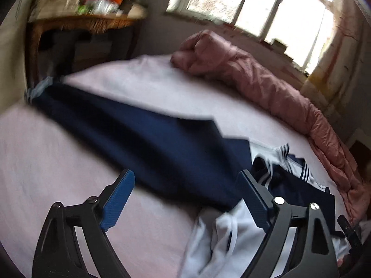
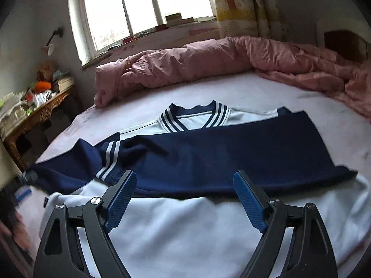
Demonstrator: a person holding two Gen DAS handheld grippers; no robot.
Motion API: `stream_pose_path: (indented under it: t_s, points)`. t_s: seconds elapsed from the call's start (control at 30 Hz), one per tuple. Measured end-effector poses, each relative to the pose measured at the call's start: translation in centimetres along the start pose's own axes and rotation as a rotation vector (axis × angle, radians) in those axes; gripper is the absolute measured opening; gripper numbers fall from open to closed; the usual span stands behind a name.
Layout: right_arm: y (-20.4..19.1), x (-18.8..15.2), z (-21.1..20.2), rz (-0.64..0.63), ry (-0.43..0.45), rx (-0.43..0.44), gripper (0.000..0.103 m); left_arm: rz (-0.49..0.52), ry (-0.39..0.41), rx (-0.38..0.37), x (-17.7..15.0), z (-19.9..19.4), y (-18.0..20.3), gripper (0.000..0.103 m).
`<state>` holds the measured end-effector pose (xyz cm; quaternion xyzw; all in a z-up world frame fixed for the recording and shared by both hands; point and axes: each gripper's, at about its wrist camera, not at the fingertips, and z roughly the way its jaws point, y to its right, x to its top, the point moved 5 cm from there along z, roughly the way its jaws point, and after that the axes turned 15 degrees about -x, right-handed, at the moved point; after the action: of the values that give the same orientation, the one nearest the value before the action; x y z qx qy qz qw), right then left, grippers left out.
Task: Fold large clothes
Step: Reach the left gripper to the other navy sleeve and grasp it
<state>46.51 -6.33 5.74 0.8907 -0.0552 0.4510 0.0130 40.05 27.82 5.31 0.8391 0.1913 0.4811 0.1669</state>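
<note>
A navy and white sweater lies spread on the bed. In the right wrist view its white body (image 2: 185, 220) is nearest, and a navy sleeve (image 2: 231, 157) is folded across it below the striped V-neck collar (image 2: 192, 115). My right gripper (image 2: 185, 176) hangs open over the edge of that sleeve, with nothing pressed between its blue pads (image 2: 120, 201). In the blurred left wrist view a long navy sleeve (image 1: 139, 134) runs diagonally across the sheet, with crumpled white cloth (image 1: 222, 236) at the lower right. My left gripper (image 1: 185, 176) stands open above this sleeve, its pads apart from the cloth.
A rolled pink duvet (image 2: 208, 62) (image 1: 266, 85) lines the far side of the pale pink bed sheet (image 2: 301, 97). A cluttered wooden table (image 2: 34, 113) (image 1: 85, 20) stands beside the bed on the left. A window (image 2: 143, 7) with books on its sill is behind.
</note>
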Motion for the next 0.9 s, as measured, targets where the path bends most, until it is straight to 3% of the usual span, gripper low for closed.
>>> stream_pose_path:
  t_s: [0.13,0.3,0.43,0.53,0.63,0.77,0.8,0.83,0.87,0.9]
  points:
    - [0.3,0.2,-0.1,0.026,-0.014,0.024,0.087,0.014,-0.007,-0.011,2.8,-1.0,-1.5,0.093]
    - [-0.2,0.1,-0.1,-0.008,0.013,0.004,0.087,-0.088,-0.012,0.001,2.3,0.0,-7.1,0.093]
    - [-1.3,-0.9,0.6,-0.026,0.027,-0.037,0.087,-0.145,-0.065,0.075,1.8,3.7,-11.8,0.086]
    - [-2.3,-1.5,0.8,-0.062,0.046,-0.026,0.087,-0.169,-0.028,0.131,2.5,4.8,-14.5,0.084]
    - [-3.1,-1.7,0.4,-0.109,0.089,-0.045,0.087,-0.262,-0.013,0.149,2.2,5.4,-18.0,0.083]
    - [-4.0,-2.1,0.0,-0.126,0.11,-0.038,0.087,-0.336,0.048,0.054,2.2,4.8,-19.6,0.082]
    - [-4.2,-2.3,-0.1,-0.127,0.111,-0.034,0.087,-0.337,0.059,0.06,2.1,4.7,-19.7,0.072]
    - [-4.6,-2.5,-0.2,-0.135,0.116,-0.035,0.087,-0.334,0.071,0.085,2.1,4.5,-19.8,0.041]
    - [-4.8,-2.6,-0.2,-0.149,0.121,-0.043,0.087,-0.335,0.077,0.088,2.0,4.3,-19.8,0.019]
    - [-5.0,-2.6,-0.3,-0.167,0.129,-0.055,0.087,-0.334,0.095,0.089,2.0,3.9,-19.7,0.004]
